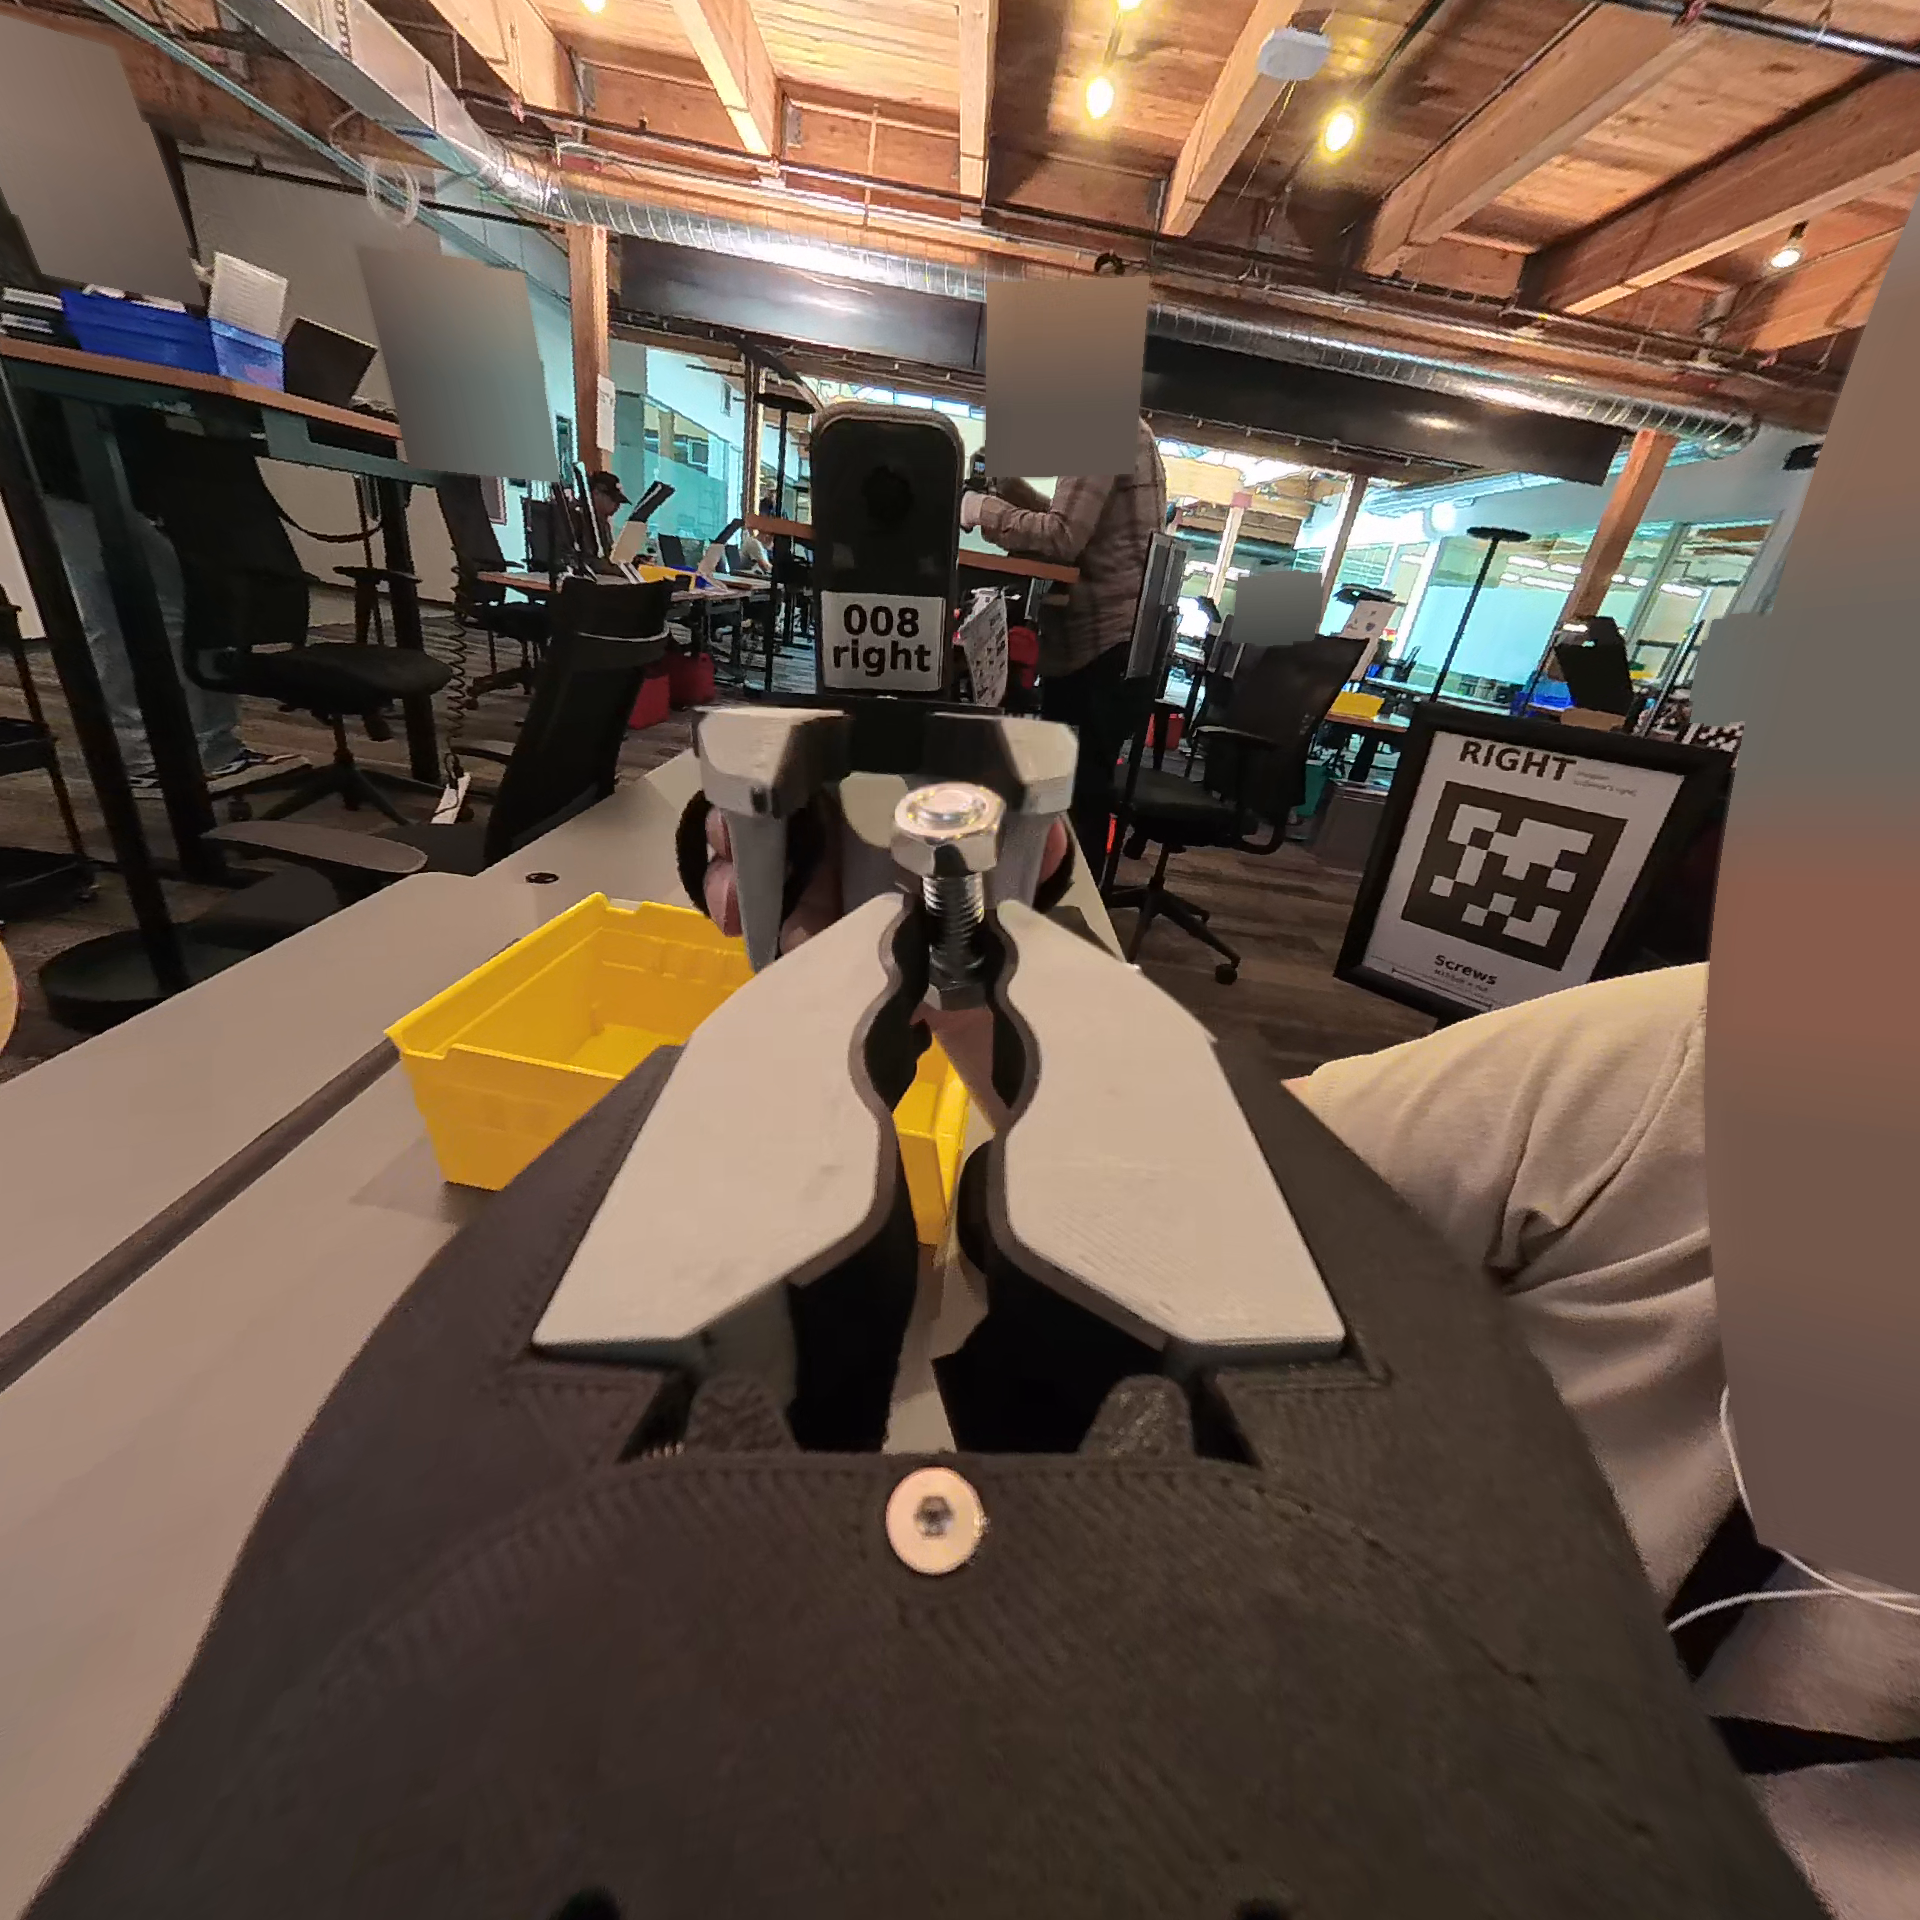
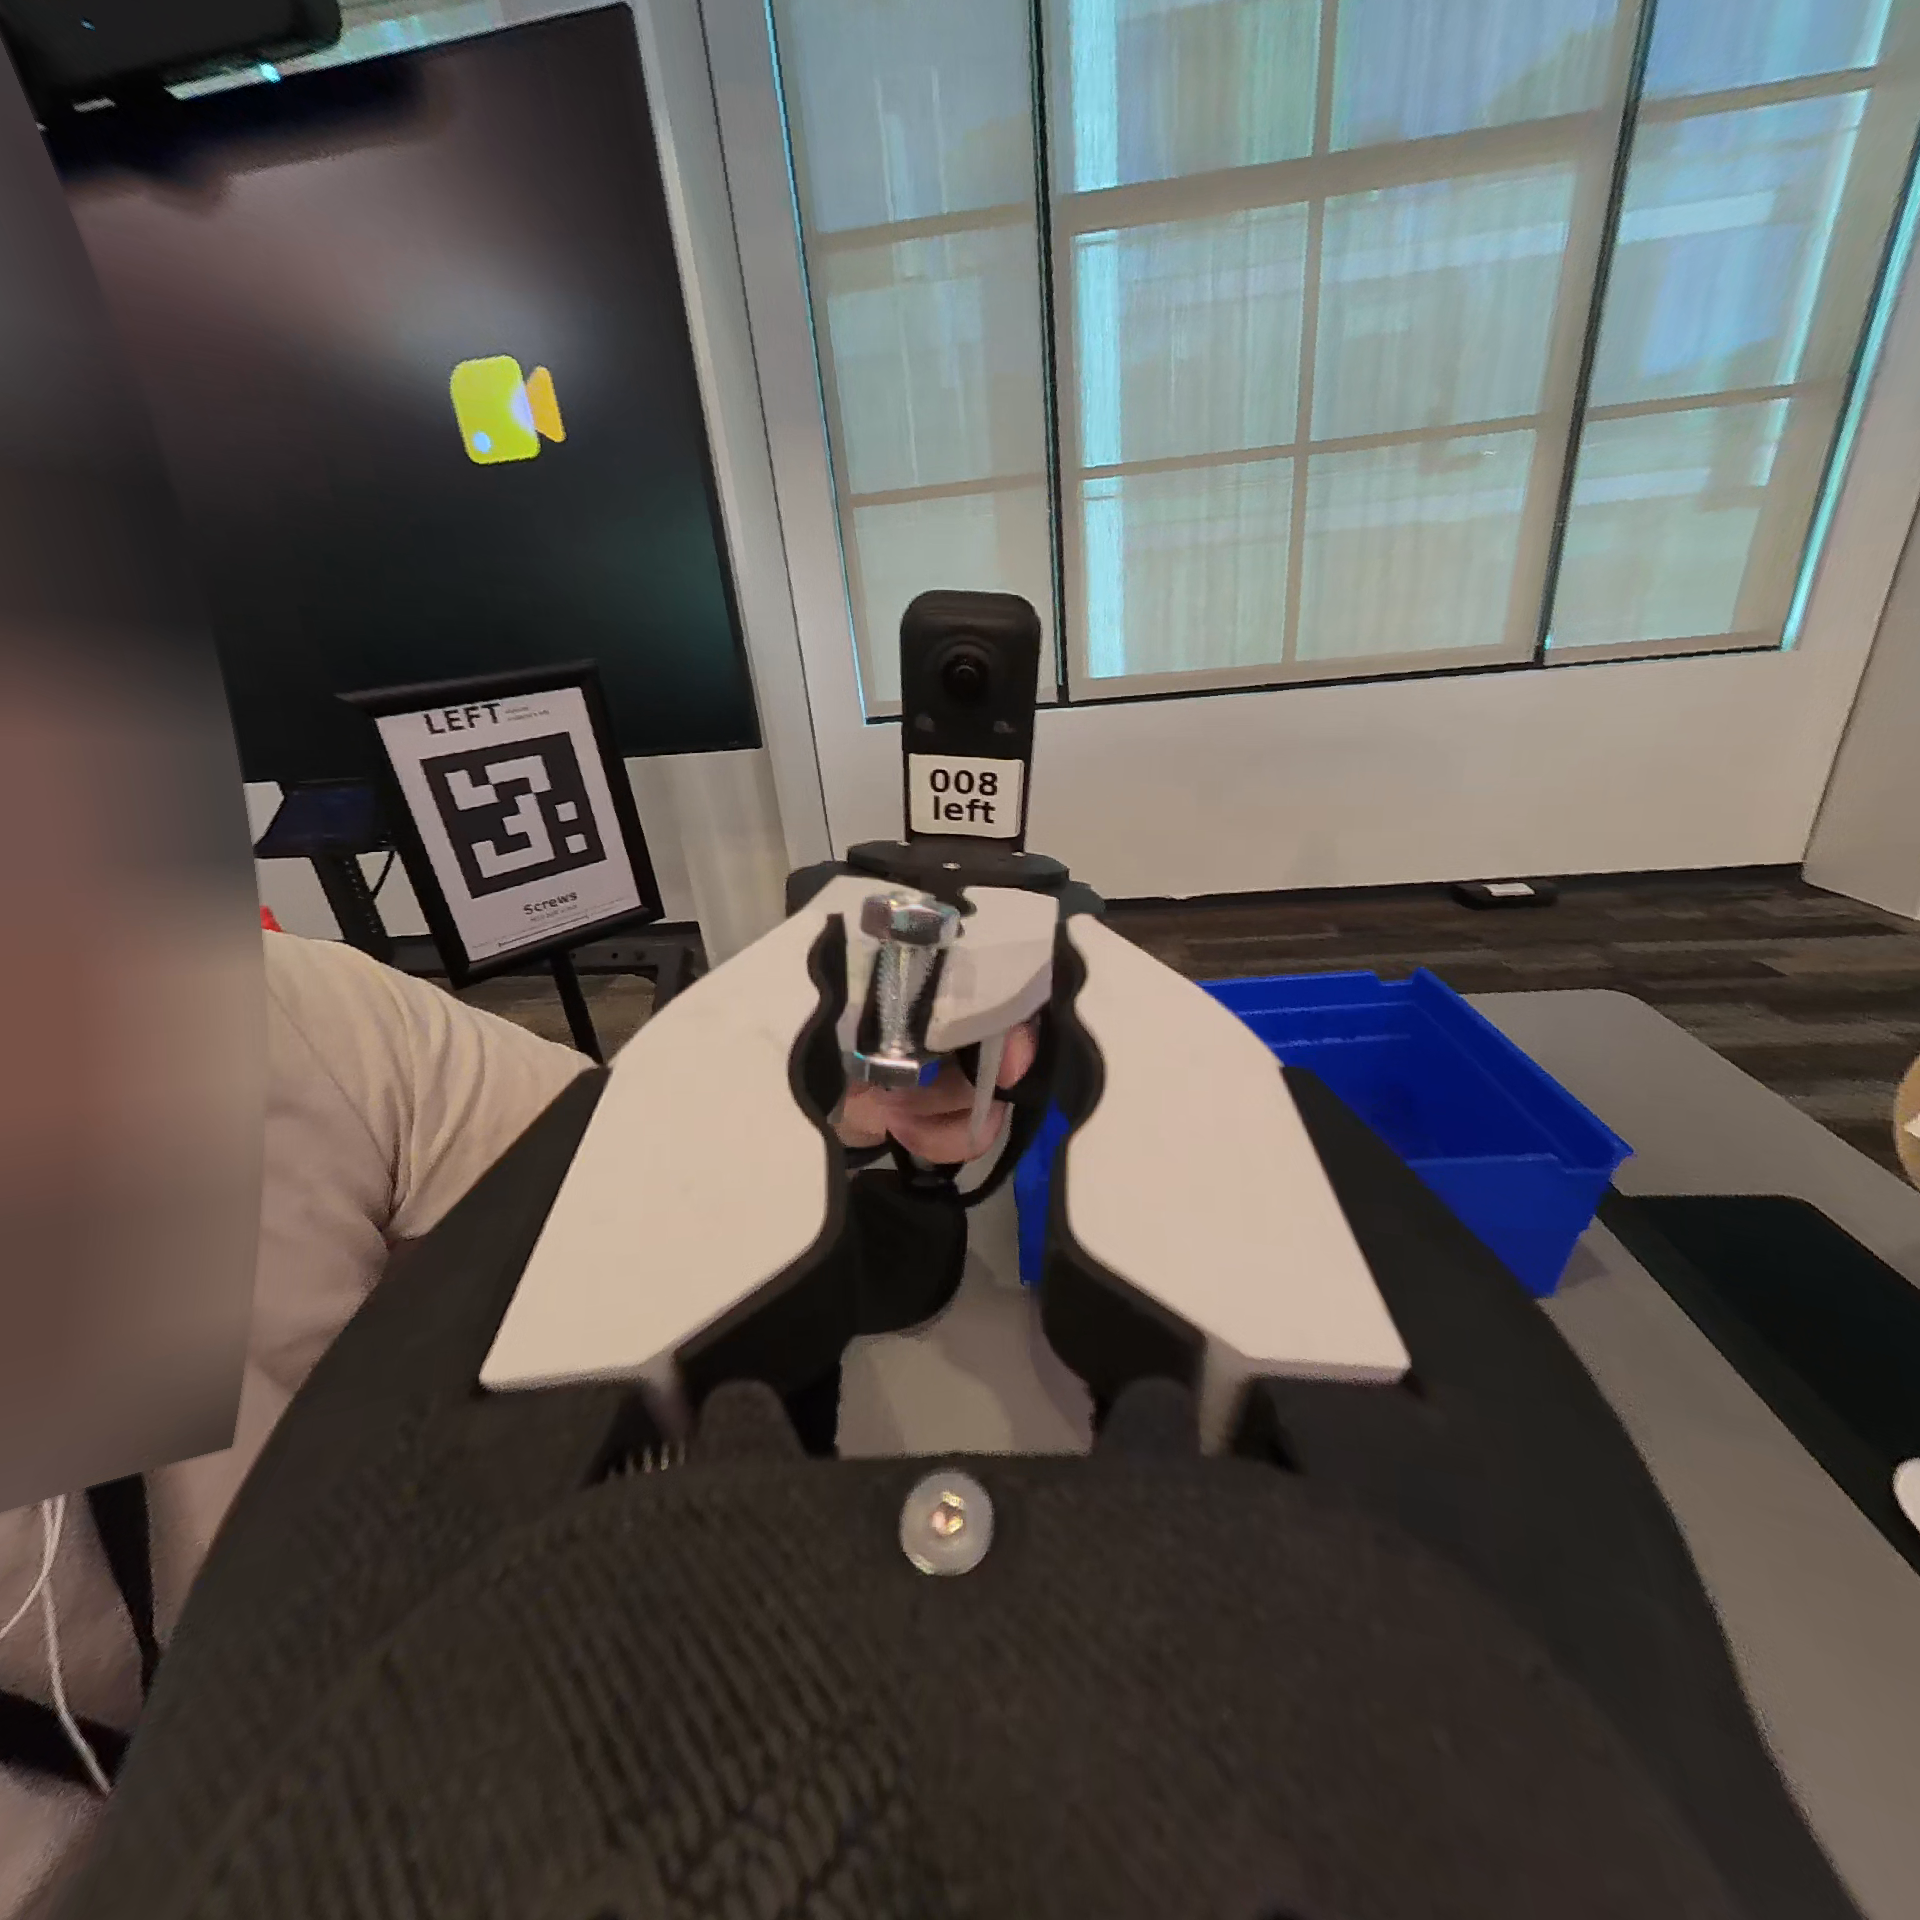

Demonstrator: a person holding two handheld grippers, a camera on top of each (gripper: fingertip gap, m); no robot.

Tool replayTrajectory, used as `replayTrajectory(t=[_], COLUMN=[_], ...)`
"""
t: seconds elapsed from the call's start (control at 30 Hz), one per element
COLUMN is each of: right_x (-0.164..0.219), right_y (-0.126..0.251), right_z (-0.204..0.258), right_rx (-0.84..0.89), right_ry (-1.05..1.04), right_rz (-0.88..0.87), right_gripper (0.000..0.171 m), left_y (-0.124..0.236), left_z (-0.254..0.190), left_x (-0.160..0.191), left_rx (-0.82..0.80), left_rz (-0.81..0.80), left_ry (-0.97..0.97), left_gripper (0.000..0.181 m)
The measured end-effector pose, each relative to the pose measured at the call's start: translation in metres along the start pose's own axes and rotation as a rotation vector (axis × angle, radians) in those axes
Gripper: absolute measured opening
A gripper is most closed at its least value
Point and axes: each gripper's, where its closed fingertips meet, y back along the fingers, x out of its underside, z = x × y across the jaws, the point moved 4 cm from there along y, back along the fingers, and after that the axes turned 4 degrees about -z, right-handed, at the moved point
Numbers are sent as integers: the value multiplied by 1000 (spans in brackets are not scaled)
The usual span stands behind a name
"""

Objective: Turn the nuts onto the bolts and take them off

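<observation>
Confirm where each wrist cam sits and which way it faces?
Left wrist view: on the left gripper, looking along its jaws at the bolt, right gripper beyond, yellow bin, office chairs; cream sleeve at right.
Right wrist view: on the right gripper, facing back at the left gripper, blue bin, windows; sleeve at left.
Shared: the bolt, both grippers, the sleeve; the cameras face each other.

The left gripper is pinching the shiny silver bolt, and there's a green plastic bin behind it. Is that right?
Not quite. The open plastic bin is yellow, not green. The left wrist view shows it just behind the grey fingers. The rest is right: the left gripper is shut on the threaded silver metal bolt.
</observation>
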Motion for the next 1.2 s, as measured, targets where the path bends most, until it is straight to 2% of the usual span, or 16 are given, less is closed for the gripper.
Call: replayTrajectory(t=[0.17,0.37,0.53,0.77,0.97,1.2], right_x=[8,-2,6,-7,4,-3], right_y=[-6,3,-9,8,-6,5], right_z=[1,-3,7,-4,6,-3], right_rx=[-6,13,5,42,41,48], right_ry=[10,-2,37,12,77,24], right_rz=[34,-23,36,-15,68,18], right_gripper=[39,36,37,36,37,38], left_y=[-4,0,-4,-1,-4,-1], left_z=[-3,-2,-3,-2,-2,-2], left_x=[4,0,5,1,5,3], left_rx=[5,3,6,-11,-7,-18], left_rz=[24,7,31,25,40,41], left_ry=[-13,-3,-10,-26,-26,-34], left_gripper=[10,9,9,9,9,9])
